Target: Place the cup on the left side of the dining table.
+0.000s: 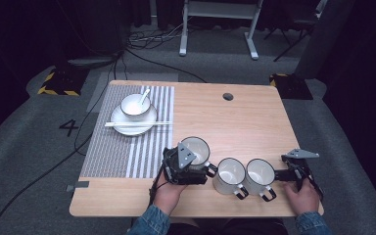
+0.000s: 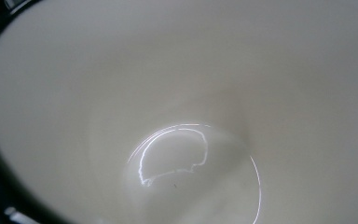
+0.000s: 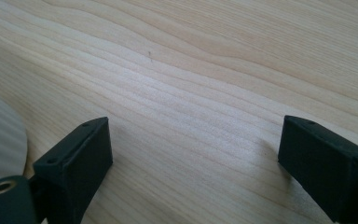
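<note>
— The left tongs [image 1: 203, 169] grip a white mug [image 1: 196, 149] by its rim, beside the placemat [image 1: 127, 147].
— And the right tongs [image 1: 285, 175]?
— Spread wide, holding nothing, low over the counter [image 1: 245, 122], beside two more mugs [image 1: 245, 176].

Two mugs [image 1: 245, 177] close right of the lifted mug [image 1: 196, 150]; bare table [image 1: 235, 122] beyond.

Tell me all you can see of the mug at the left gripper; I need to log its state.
The mug is white with a dark rim and looks like enamel. It appears empty: the left gripper view looks into its glossy, bare inside. It sits at the left gripper, just right of the striped placemat and apart from the two other mugs. Its handle and any contact with the fingers cannot be made out.
</note>
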Motion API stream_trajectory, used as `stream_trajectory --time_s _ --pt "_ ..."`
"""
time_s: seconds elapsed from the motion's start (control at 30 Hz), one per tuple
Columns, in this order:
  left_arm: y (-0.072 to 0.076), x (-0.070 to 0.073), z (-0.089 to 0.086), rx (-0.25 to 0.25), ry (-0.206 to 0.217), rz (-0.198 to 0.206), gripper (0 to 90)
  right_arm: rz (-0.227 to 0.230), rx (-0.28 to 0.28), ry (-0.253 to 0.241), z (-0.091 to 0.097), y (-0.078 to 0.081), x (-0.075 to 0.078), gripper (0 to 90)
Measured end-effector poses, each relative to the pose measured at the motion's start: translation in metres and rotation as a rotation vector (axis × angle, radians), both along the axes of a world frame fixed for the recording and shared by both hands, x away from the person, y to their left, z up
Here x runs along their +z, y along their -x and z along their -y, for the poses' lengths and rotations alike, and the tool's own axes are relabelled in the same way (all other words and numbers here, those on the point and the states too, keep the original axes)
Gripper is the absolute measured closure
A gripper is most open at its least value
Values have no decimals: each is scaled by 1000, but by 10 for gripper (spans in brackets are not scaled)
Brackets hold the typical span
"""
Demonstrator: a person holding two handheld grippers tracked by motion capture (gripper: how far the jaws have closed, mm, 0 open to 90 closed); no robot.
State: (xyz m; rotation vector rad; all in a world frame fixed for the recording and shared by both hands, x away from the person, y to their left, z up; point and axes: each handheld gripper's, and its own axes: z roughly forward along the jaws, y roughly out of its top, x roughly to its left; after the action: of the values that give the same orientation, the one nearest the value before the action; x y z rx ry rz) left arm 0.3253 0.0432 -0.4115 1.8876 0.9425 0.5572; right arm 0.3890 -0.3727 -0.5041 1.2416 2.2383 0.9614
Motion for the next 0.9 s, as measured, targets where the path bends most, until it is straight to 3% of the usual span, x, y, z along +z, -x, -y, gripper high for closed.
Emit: stream_trajectory --time_s 0.1,0.2,0.3,0.43,0.47,0.63,0.9 --pt "-4 9 -10 36 15 13 32 0 0 0 0 0 0 99" --pt "-6 12 -16 48 4 29 32 -1 -1 -1 0 0 0 99" --pt "-10 16 -26 77 -21 34 32 1 2 0 0 -1 0 96" --pt "-12 18 -36 90 -8 25 32 1 2 0 0 -1 0 96" --pt "-13 20 -42 118 -7 34 31 1 2 0 0 -1 0 96" --pt "-14 26 -56 145 -18 46 31 2 3 1 0 -1 0 95" --pt "-21 32 -89 239 -22 49 31 2 4 1 0 -1 0 94"
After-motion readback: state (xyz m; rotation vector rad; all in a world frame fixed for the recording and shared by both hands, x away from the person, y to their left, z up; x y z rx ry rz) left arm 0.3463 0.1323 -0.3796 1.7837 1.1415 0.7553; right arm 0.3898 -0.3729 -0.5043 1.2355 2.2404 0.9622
